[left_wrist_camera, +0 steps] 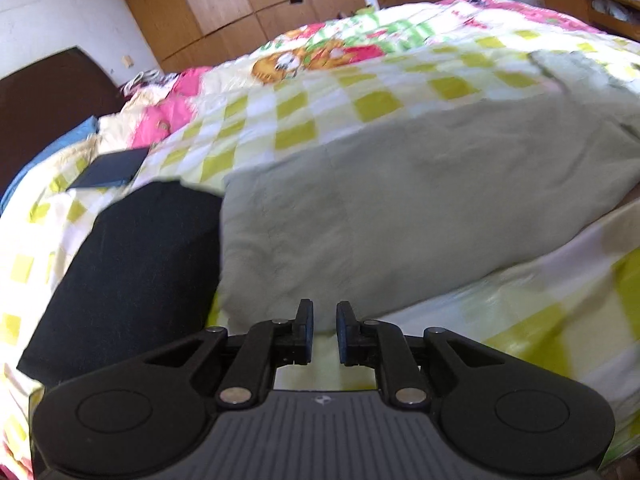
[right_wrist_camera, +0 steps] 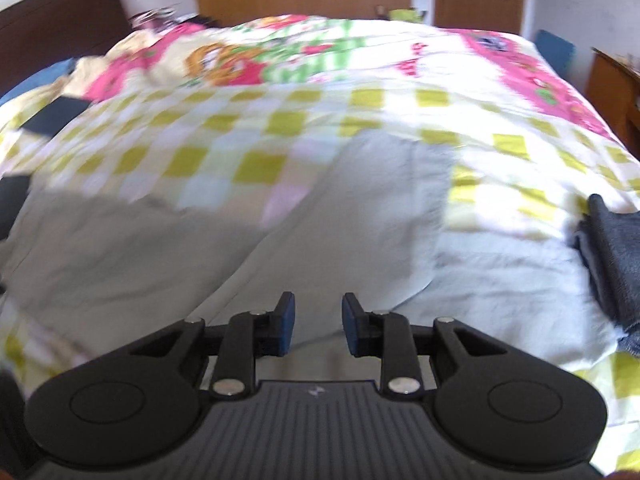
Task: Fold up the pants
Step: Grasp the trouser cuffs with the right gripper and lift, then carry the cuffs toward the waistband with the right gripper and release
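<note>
Pale grey-green pants [left_wrist_camera: 400, 200] lie spread on the bed's checked quilt [left_wrist_camera: 320, 100]. They also show in the right wrist view [right_wrist_camera: 280, 248], one leg reaching away toward the far right. My left gripper [left_wrist_camera: 324, 320] is open and empty, just above the pants' near edge by their left end. My right gripper [right_wrist_camera: 318, 312] is open and empty, hovering over the near edge of the pants at their middle. Both views are blurred.
A folded black garment [left_wrist_camera: 128, 272] lies just left of the pants. A dark flat item [left_wrist_camera: 112, 168] sits farther back left. A folded dark grey garment [right_wrist_camera: 612, 256] lies at the right. A headboard [right_wrist_camera: 60, 20], wardrobe [left_wrist_camera: 240, 0] and wooden desk [left_wrist_camera: 592, 4] surround the bed.
</note>
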Available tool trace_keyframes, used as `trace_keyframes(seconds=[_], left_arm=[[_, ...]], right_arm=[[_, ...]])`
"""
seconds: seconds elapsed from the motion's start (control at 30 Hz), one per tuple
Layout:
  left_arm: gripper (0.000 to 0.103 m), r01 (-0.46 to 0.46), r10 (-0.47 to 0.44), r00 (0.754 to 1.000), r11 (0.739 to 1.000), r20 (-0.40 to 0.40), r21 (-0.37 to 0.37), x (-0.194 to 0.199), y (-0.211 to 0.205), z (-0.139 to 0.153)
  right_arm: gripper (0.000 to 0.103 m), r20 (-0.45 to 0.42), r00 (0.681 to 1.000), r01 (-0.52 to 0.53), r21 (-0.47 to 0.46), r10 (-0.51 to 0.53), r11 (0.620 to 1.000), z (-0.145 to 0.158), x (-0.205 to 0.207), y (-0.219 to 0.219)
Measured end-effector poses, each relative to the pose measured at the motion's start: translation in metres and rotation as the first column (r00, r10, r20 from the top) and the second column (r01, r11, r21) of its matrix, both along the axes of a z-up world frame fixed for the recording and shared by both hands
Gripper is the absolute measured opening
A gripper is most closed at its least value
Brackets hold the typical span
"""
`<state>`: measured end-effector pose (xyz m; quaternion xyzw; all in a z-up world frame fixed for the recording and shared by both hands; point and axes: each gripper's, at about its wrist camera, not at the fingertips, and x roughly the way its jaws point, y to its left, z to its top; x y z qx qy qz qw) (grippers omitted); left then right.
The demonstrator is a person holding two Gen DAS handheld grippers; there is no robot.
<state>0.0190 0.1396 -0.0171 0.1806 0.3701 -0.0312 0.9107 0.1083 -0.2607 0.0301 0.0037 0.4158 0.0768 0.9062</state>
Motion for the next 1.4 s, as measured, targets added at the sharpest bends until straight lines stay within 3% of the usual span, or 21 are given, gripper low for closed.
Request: trace_keyframes(seconds=[0.07,0.13,0.23,0.4,0.57,0.6,0.67,0.7,0.73,0.83,1.07,1.27,1.4], left_arm=[[0.029,0.043,-0.043,0.999,0.999,0.018,-0.024,0.0,-0.017,0.007],[0.029,0.1,-0.098,0.995,0.994,0.03,-0.051,0.001,-0.039,0.013],[0.03,0.174,-0.172,0.985,0.981,0.026,-0.083,0.006,-0.07,0.012],[0.03,0.232,-0.234,0.972,0.957,0.007,-0.175,0.022,-0.098,0.002],[0.03,0.249,-0.256,0.967,0.945,-0.005,-0.212,0.028,-0.107,-0.008],[0.03,0.25,-0.256,0.967,0.944,-0.004,-0.217,0.028,-0.107,-0.009],[0.03,0.243,-0.251,0.968,0.941,-0.005,-0.236,0.029,-0.105,-0.01],[0.031,0.238,-0.247,0.969,0.94,-0.006,-0.246,0.029,-0.104,-0.01],[0.031,0.234,-0.243,0.97,0.94,-0.007,-0.25,0.03,-0.103,-0.01],[0.031,0.231,-0.239,0.971,0.944,-0.006,-0.234,0.032,-0.106,-0.01],[0.031,0.264,-0.272,0.962,0.945,-0.015,-0.193,0.028,-0.125,-0.005],[0.034,0.316,-0.319,0.948,0.935,0.007,-0.161,0.027,-0.147,0.01],[0.036,0.359,-0.36,0.933,0.925,0.016,-0.124,0.025,-0.164,0.013]], right_arm=[[0.03,0.002,0.999,0.037,0.033,-0.037,0.999,-0.001,0.028,-0.007],[0.038,-0.004,0.996,0.092,0.072,-0.092,0.993,-0.004,0.062,-0.011],[0.039,-0.024,0.987,0.158,0.119,-0.156,0.98,-0.009,0.11,-0.007],[0.043,-0.056,0.966,0.255,0.081,-0.251,0.964,-0.033,0.177,0.014],[0.04,-0.061,0.947,0.31,-0.082,-0.316,0.947,-0.066,0.205,0.024],[0.037,-0.047,0.945,0.319,-0.09,-0.324,0.944,-0.067,0.204,0.022],[0.023,-0.049,0.936,0.345,-0.053,-0.348,0.937,-0.065,0.202,0.014],[0.007,-0.053,0.934,0.351,-0.036,-0.353,0.936,-0.064,0.201,0.008],[0.004,-0.063,0.932,0.357,-0.013,-0.357,0.934,-0.062,0.201,0.002],[0.004,-0.081,0.927,0.373,0.092,-0.367,0.923,-0.051,0.194,-0.019],[0.004,0.015,0.937,0.328,0.314,-0.35,0.891,0.008,0.164,-0.06],[0.004,0.146,0.913,0.244,0.55,-0.38,0.798,0.07,0.099,-0.115],[0.004,0.201,0.842,0.242,0.688,-0.5,0.684,0.072,0.025,-0.171]])
